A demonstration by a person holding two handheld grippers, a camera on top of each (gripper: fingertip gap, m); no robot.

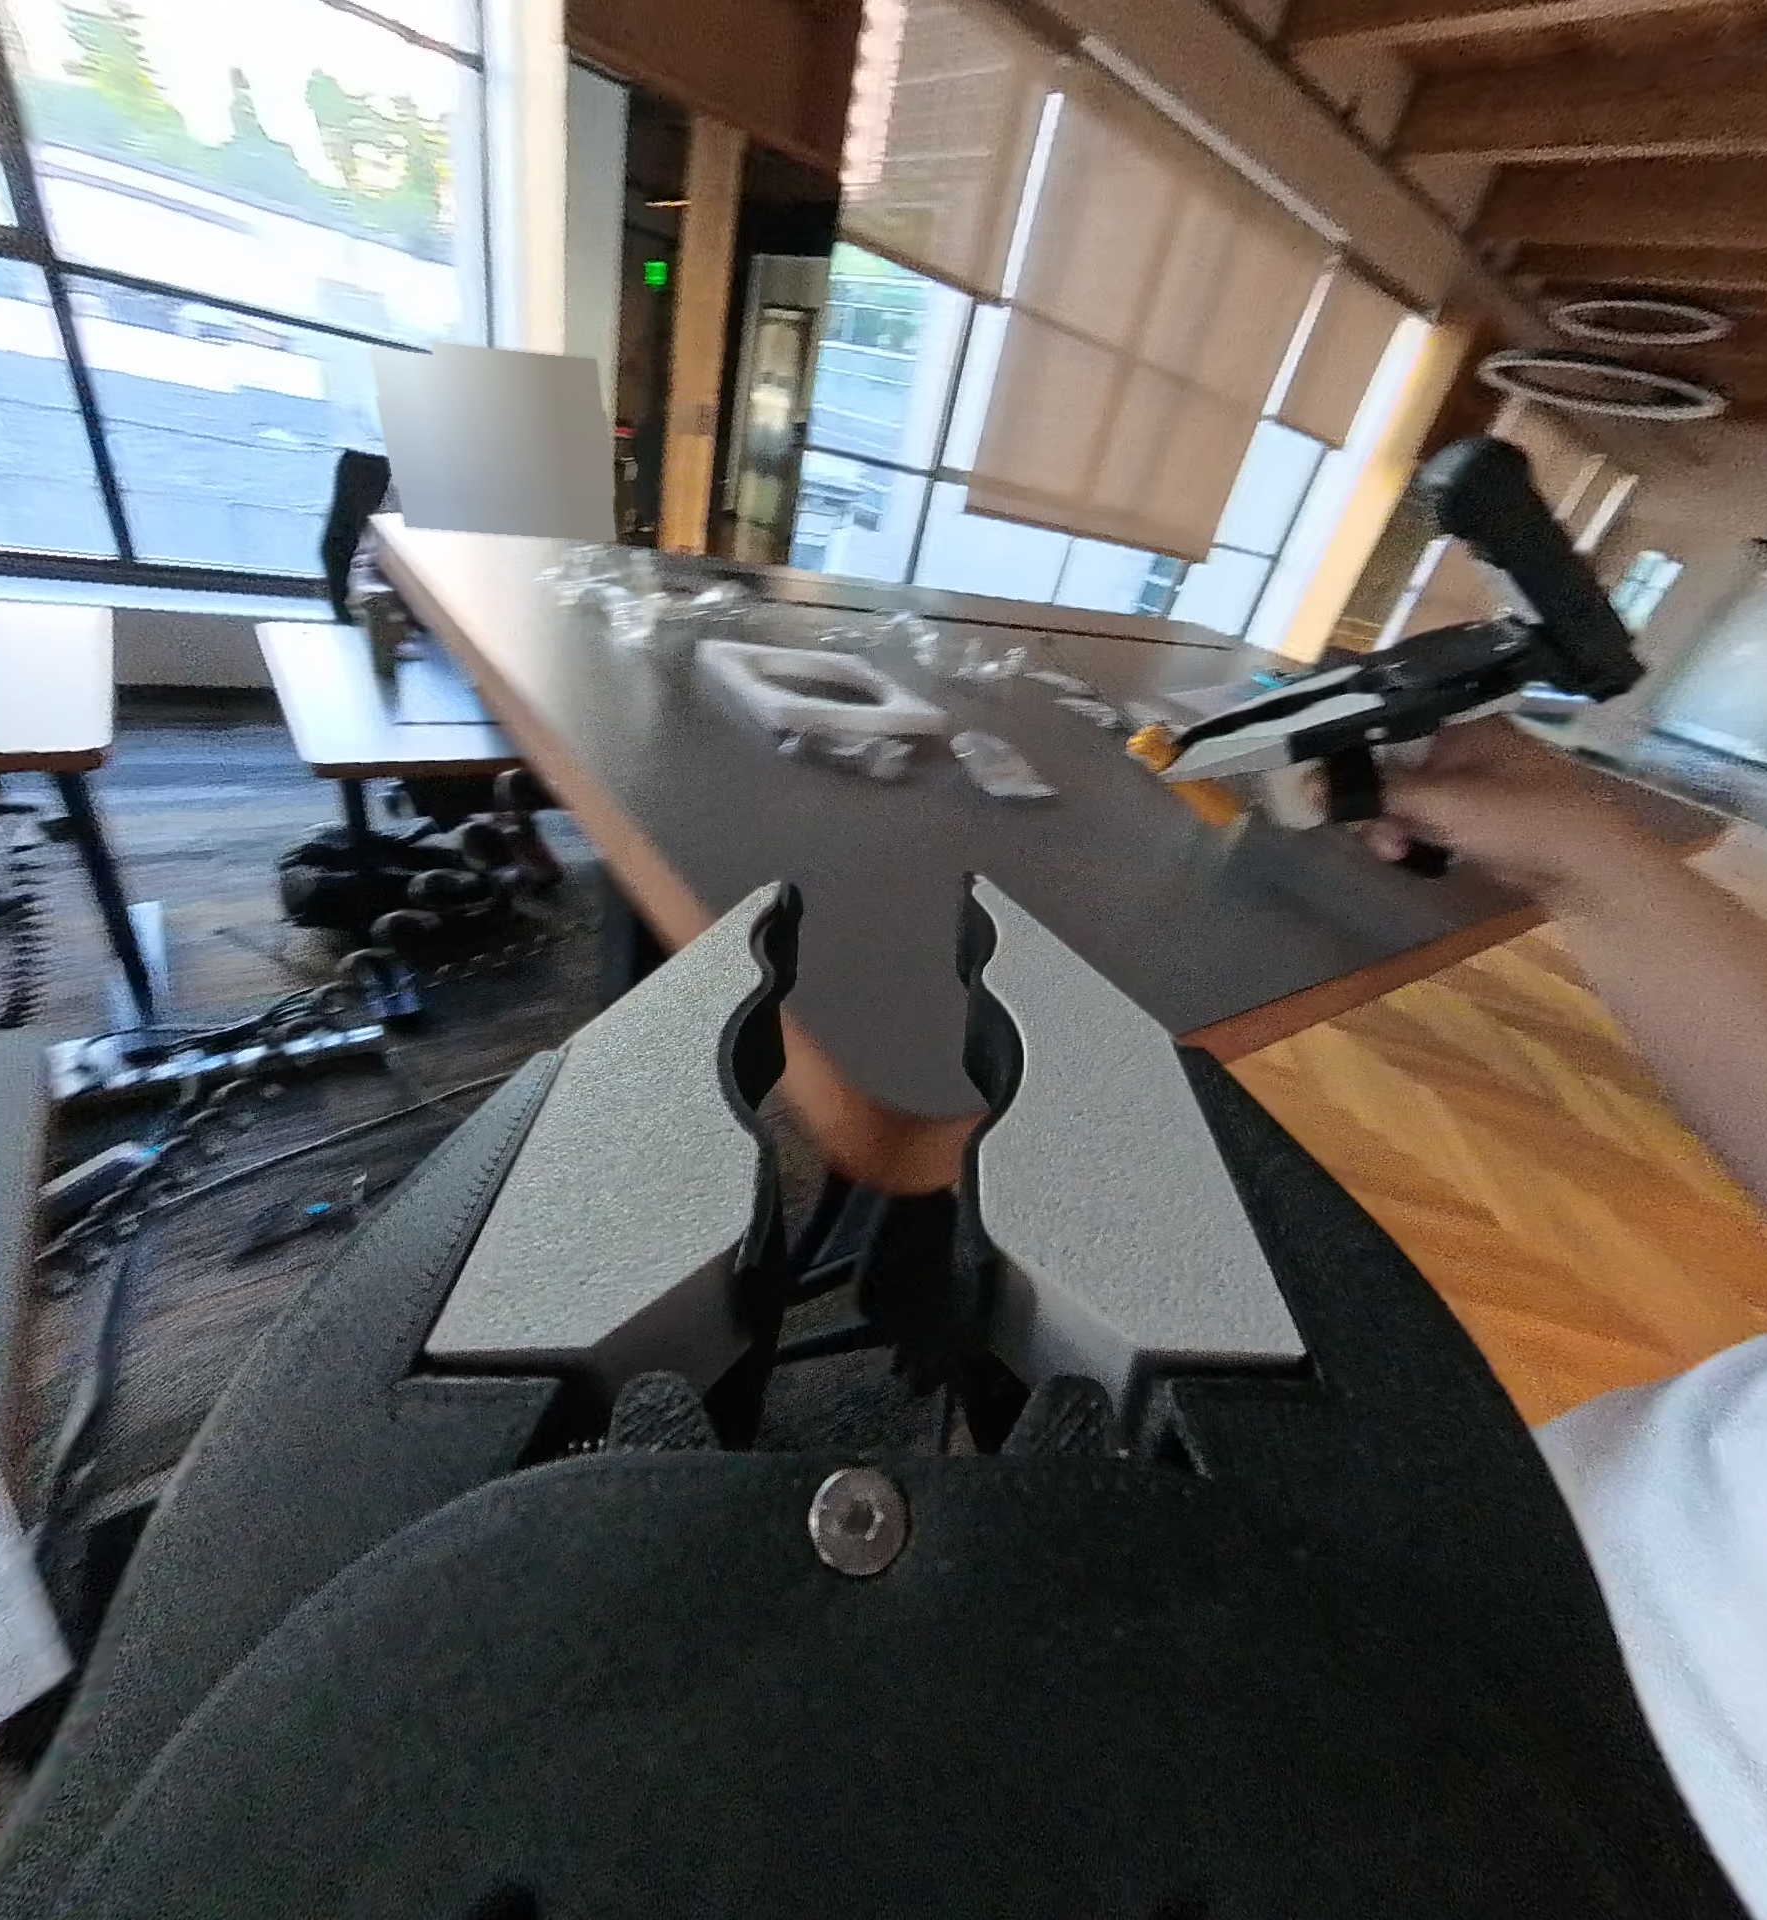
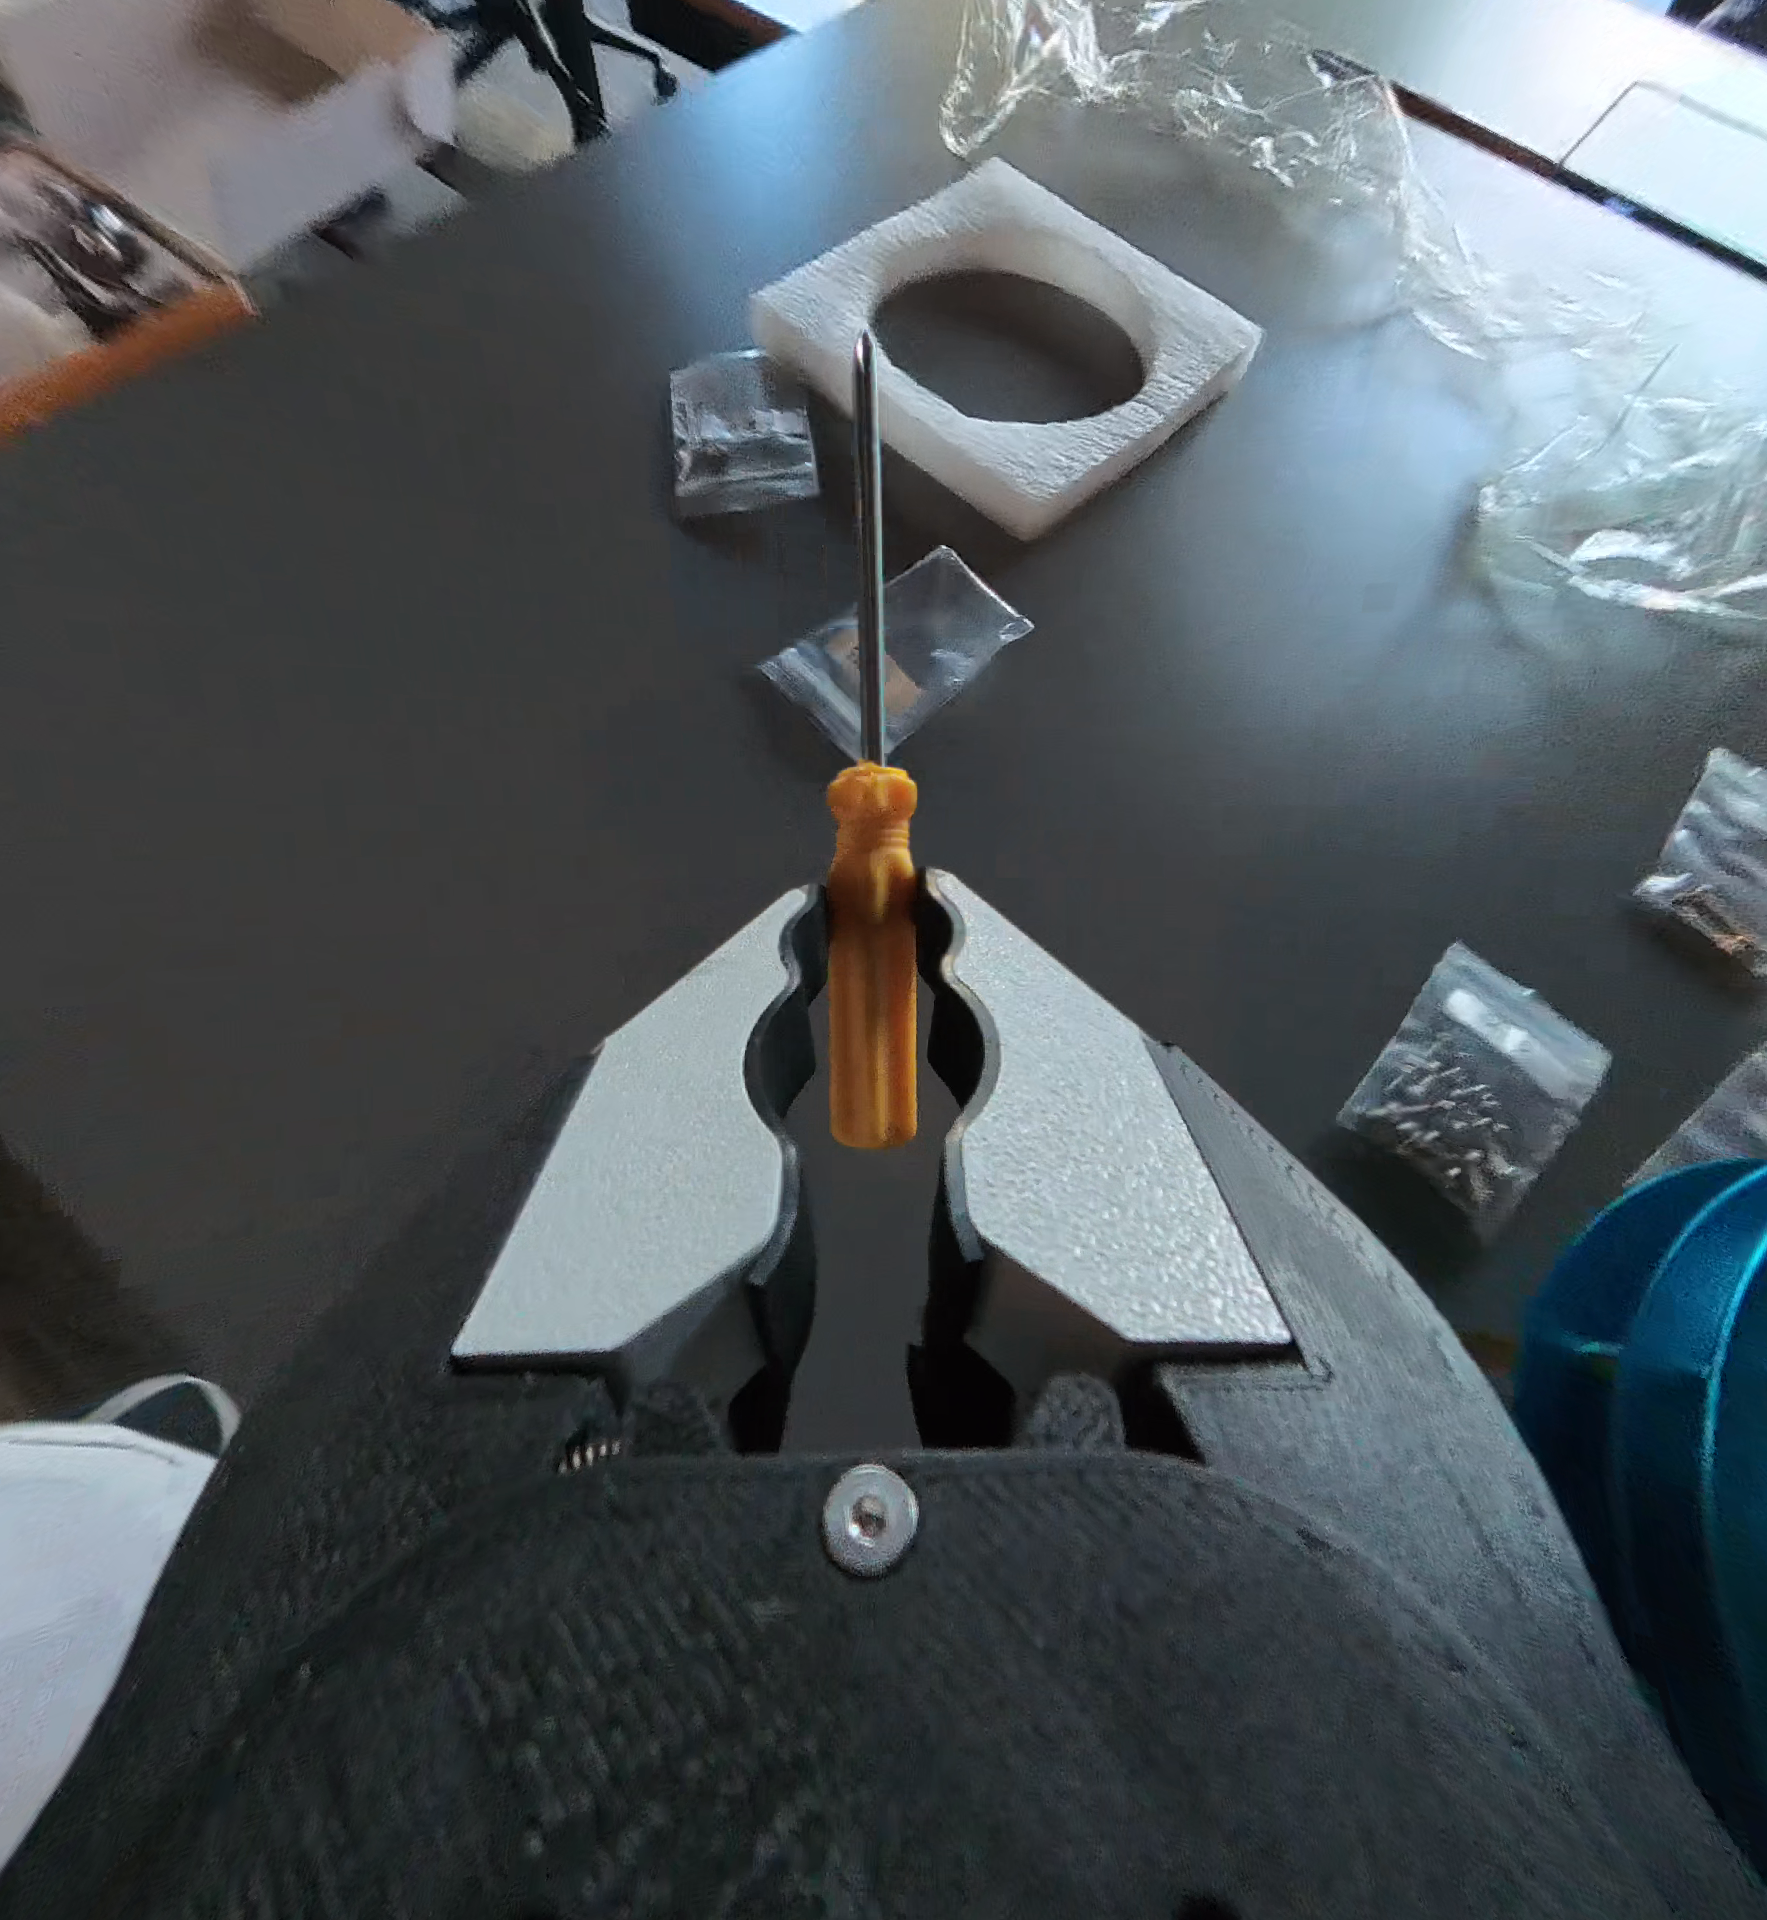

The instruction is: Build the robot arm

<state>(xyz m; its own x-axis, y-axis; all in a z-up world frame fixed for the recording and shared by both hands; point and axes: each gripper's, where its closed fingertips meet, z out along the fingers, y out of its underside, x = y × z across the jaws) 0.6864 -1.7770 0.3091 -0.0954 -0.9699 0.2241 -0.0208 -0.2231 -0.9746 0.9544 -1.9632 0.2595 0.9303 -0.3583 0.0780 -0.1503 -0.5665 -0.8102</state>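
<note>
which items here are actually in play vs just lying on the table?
In play:
- right tool, shut on the orange-handled screwdriver, shaft pointing forward
- left tool, open, empty, off the table's corner

Lying about:
- white foam block with round cutout
- small clear bags of parts
- crumpled plastic wrap
- blue metal part, near edge
- dark table

An orange-handled screwdriver (image 2: 873, 956) (thin steel shaft pointing forward) sits clamped above the dark table (image 2: 339, 727).

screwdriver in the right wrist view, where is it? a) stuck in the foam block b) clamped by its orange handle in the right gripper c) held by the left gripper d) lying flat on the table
b: the right gripper pinches the screwdriver by its orange handle, shaft pointing forward above the dark table.
</note>
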